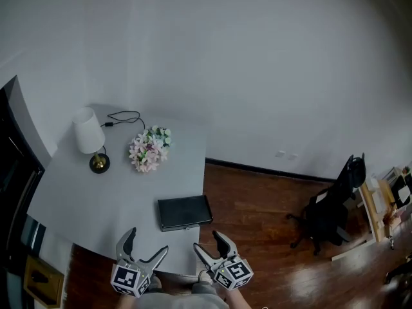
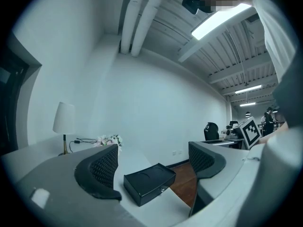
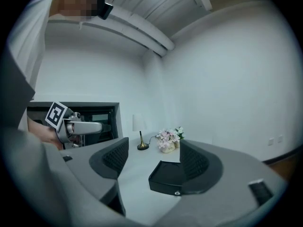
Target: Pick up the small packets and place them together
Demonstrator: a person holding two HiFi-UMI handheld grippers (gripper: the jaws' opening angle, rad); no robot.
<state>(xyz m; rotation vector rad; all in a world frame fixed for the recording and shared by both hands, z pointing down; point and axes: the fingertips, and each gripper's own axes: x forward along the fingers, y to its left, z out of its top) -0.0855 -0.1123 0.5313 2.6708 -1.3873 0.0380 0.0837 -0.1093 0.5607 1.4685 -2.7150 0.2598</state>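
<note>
No small packets show in any view. A flat black box (image 1: 185, 212) lies on the grey table (image 1: 77, 198), near its front right corner. My left gripper (image 1: 148, 242) and right gripper (image 1: 207, 242) hover side by side at the table's near edge, both open and empty. In the left gripper view the box (image 2: 149, 181) lies ahead beyond the open left gripper (image 2: 154, 167), apart from its pads. The right gripper (image 3: 154, 162) is likewise open, with the box (image 3: 166, 176) ahead of it on the table.
A white lamp (image 1: 89, 137) with a black cable and a pot of flowers (image 1: 149, 149) stand at the back of the table. Right of the table is wooden floor (image 1: 257, 198), with a black office chair (image 1: 335, 205) and a cluttered desk further right.
</note>
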